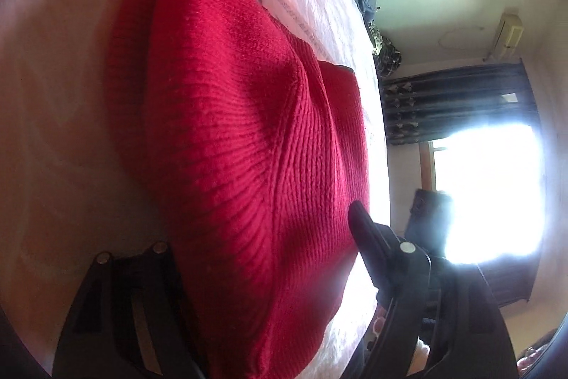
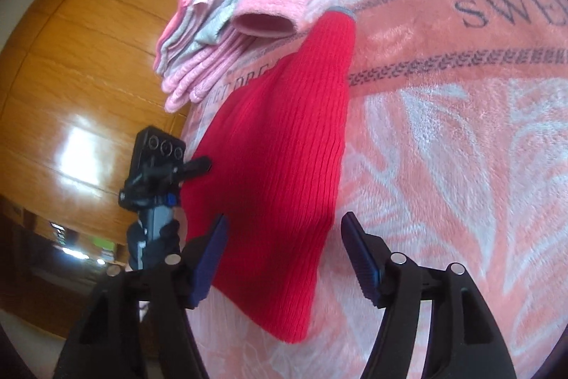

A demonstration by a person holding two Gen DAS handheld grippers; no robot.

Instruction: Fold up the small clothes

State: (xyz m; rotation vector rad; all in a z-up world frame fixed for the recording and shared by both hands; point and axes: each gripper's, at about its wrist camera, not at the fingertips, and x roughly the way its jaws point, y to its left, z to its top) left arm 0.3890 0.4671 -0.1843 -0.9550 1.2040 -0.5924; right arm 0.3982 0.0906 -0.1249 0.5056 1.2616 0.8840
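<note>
A red ribbed knit garment [image 1: 230,112] lies flat on the pink blanket [image 1: 53,95] and fills the left wrist view. My left gripper [image 1: 262,229] is open. The cloth's near part sits between its two fingers and covers the left fingertip. In the right wrist view the same red garment [image 2: 284,137] stretches away as a long strip with a grey-edged far end. My right gripper [image 2: 284,229] hangs open over its near end, touching nothing. One left gripper finger [image 2: 197,166] meets the garment's left edge.
A pile of folded pink and grey clothes [image 2: 198,41] and a fuzzy pink cuff [image 2: 264,22] lie just beyond the red garment. The lettered blanket [image 2: 443,130] spreads to the right. A wooden wardrobe [image 2: 71,77] stands left of the bed. There is a bright window [image 1: 490,194] with a dark curtain [image 1: 454,102].
</note>
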